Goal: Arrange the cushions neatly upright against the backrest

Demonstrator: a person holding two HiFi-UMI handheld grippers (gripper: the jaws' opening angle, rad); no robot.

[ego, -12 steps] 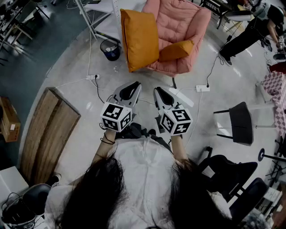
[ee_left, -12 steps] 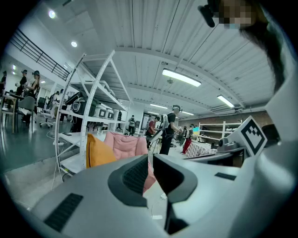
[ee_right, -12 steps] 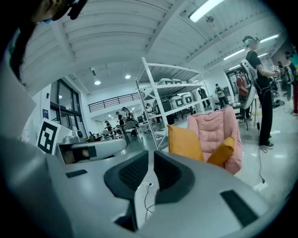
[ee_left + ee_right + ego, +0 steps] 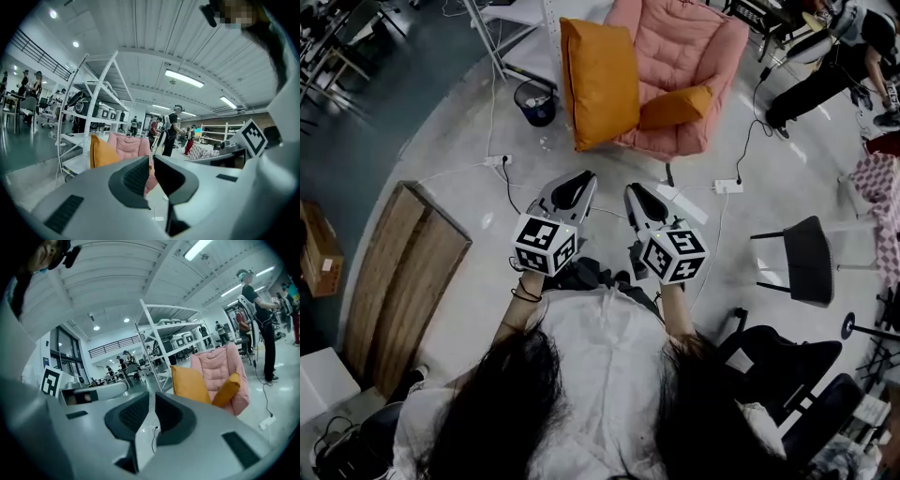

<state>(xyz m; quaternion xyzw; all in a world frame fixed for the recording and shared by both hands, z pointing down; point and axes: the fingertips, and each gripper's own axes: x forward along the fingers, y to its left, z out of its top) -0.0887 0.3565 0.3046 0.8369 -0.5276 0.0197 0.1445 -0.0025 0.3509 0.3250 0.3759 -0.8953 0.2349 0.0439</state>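
we hold both claws side by side in front of us, pointing toward 12 o'clock in the head view. the left claw [image 4: 578,178] has its jaws closed together with nothing between them. the right claw [image 4: 635,191] is just beside it at 3 o'clock, likewise closed and empty. at 12 o'clock, well apart from both claws, stands the pink armchair [image 4: 684,47] on the grey floor [image 4: 459,141]. the large orange cushion [image 4: 600,80] stands on edge at about 9 o'clock of the seat, upright and leaning on the chair's side rather than flat against the backrest. the small orange cushion [image 4: 675,105] lies tilted at about 4 o'clock of the seat, resting against the chair's other arm. the two cushions are near each other, but we cannot tell whether they touch. neither claw touches a cushion. a dark bin [image 4: 534,101] sits on the floor at 9 o'clock of the chair, and a white power strip [image 4: 727,186] lies at 5 o'clock of it. a wooden board [image 4: 403,281] lies at 8 o'clock of the claws, and a black chair [image 4: 806,258] stands at 4 o'clock. in the left gripper view a white shelf rack [image 4: 93,93] rises beside the armchair. a person [image 4: 834,66] in dark clothes stands at 2 o'clock.
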